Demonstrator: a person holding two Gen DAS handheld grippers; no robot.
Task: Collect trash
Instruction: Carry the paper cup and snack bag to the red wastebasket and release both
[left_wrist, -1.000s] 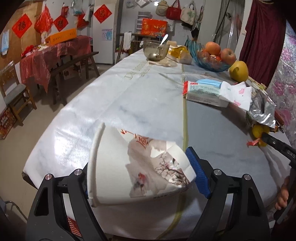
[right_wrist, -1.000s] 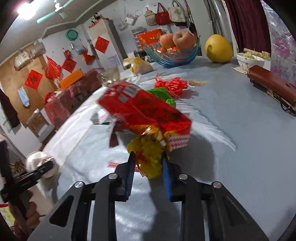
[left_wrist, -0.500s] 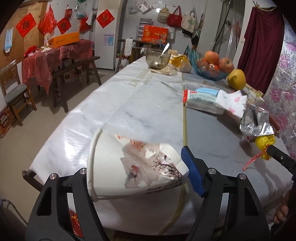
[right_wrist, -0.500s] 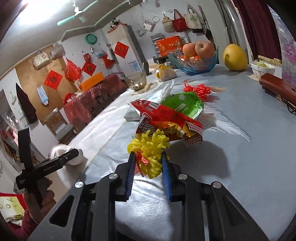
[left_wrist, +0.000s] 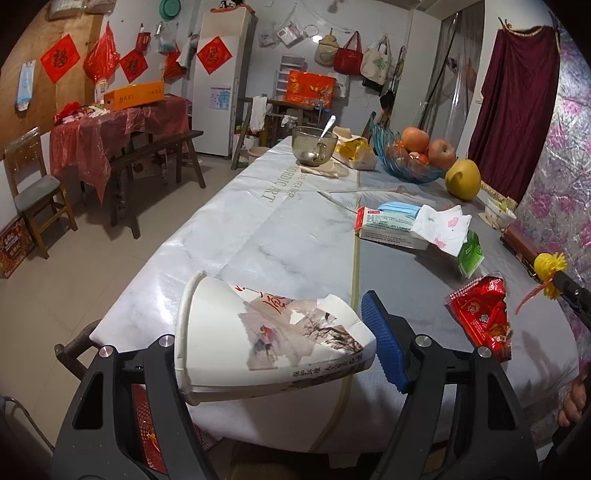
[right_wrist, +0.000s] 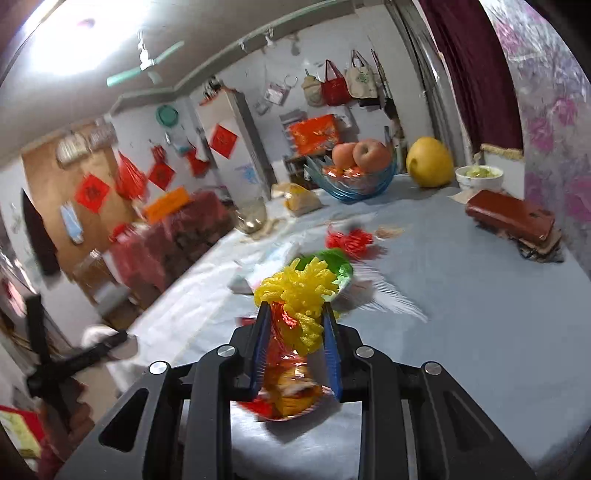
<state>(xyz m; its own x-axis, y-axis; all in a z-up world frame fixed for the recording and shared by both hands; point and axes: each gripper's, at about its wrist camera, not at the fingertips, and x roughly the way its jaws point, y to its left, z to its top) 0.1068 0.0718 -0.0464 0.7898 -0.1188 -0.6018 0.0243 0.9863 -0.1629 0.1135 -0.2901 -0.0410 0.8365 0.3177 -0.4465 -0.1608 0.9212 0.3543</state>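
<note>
A crushed white paper cup with printed pictures lies sideways between the pads of my left gripper, which is shut on it above the near edge of the table. My right gripper is shut on a yellow frilly tuft. A red snack wrapper hangs from the tuft, under the jaws. From the left wrist view, the right gripper is at the far right, with the tuft at its tip and the red wrapper dangling over the table.
A tissue pack, a napkin and a green packet lie mid-table. A glass bowl with a spoon, a fruit bowl and a pomelo stand farther back. A red case and red netting lie on the right.
Both grippers have risen. The right one lifted the yellow tuft and the red wrapper off the table, and the wrapper swung down under its jaws. The cup went up with the left one.
</note>
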